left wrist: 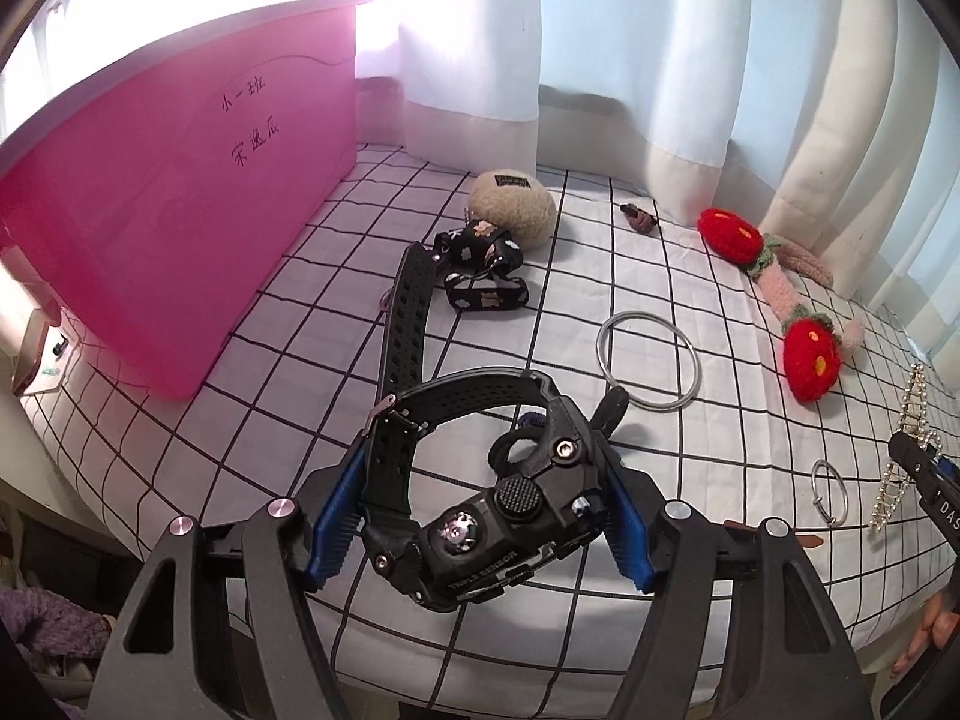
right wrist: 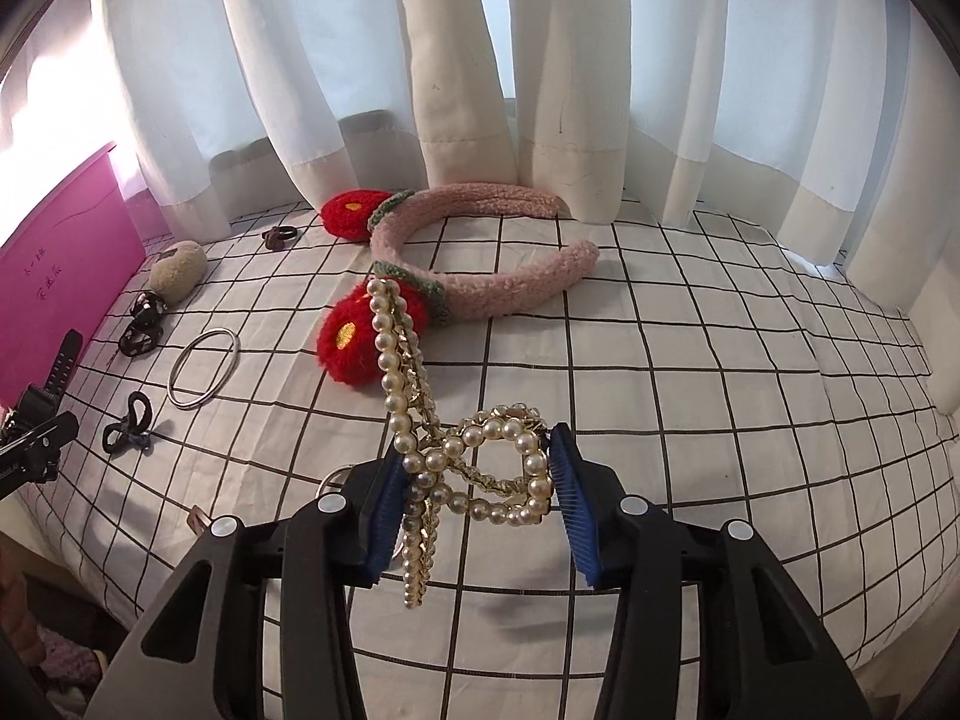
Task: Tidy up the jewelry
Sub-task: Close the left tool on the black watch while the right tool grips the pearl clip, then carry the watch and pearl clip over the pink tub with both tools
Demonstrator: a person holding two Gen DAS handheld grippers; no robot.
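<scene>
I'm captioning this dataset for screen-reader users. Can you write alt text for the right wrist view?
The right gripper holds a pearl hair clip between its blue fingers, above a white grid-patterned cloth. Behind lie a pink fuzzy headband with red flowers, a silver bangle and white curtains.

My left gripper (left wrist: 480,516) clamps black watch (left wrist: 480,540); right gripper (right wrist: 477,507) pinches pearl hair clip (right wrist: 480,468), both angled down.

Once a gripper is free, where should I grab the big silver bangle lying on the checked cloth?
Take the silver bangle across one side of its thin rim, coming from above. It lies flat on the checked cloth, so one finger likely goes inside the ring and one outside. Its near edge, by the black hair tie, looks most reachable.
</scene>
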